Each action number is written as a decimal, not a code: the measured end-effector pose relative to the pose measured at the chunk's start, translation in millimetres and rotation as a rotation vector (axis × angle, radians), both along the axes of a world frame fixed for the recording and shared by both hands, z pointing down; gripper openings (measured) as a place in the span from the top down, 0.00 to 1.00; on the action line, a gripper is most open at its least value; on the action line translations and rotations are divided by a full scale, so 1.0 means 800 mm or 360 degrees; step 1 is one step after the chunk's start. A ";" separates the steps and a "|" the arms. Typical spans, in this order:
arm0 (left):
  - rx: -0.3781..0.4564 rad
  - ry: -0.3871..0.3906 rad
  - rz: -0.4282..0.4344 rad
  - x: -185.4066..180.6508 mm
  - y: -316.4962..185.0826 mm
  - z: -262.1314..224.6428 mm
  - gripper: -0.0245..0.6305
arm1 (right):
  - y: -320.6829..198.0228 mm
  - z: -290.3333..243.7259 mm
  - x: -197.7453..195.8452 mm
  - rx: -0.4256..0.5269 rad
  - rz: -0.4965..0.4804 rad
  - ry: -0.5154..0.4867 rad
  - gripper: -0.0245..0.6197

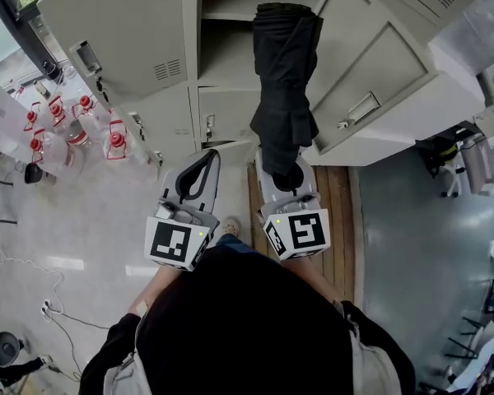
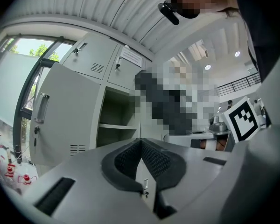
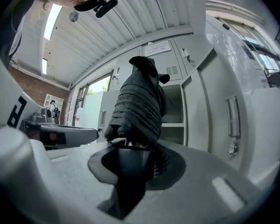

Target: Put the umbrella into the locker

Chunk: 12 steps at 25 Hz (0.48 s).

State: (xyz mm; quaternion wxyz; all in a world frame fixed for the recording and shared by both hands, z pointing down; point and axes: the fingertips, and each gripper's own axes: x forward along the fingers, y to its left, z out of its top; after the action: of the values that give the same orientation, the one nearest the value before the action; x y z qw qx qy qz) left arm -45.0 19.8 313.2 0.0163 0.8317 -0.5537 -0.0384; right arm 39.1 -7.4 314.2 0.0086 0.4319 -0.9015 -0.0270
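Observation:
A folded black umbrella [image 1: 284,81] sticks out level from my right gripper [image 1: 290,178], which is shut on its handle. Its canopy end reaches the open locker compartment [image 1: 226,48], which has a shelf inside. In the right gripper view the umbrella [image 3: 137,106] rises from the jaws [image 3: 130,155] in front of the open locker [image 3: 173,111]. My left gripper [image 1: 204,159] hangs beside it on the left, shut with nothing in it. In the left gripper view its pads [image 2: 141,143] meet at the tip, facing the locker opening [image 2: 116,115].
Two grey locker doors stand swung open, one at the left [image 1: 115,35] and one at the right [image 1: 379,64]. Several red-capped bottles [image 1: 66,130] stand on the floor at the left. A wooden strip [image 1: 333,212] runs below the lockers. Cables [image 1: 53,311] lie at the bottom left.

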 end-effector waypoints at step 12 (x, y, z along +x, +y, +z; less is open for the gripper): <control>-0.0058 -0.0036 -0.0152 0.019 -0.101 0.018 0.95 | -0.111 0.044 0.016 -0.0082 -0.0111 0.0025 0.82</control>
State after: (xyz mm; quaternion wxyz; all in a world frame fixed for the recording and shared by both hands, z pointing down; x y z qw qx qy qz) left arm -30.1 -61.1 327.3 0.0233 0.8042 -0.5936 -0.0196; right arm 52.2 -96.0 349.8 0.0259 0.3995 -0.9163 -0.0075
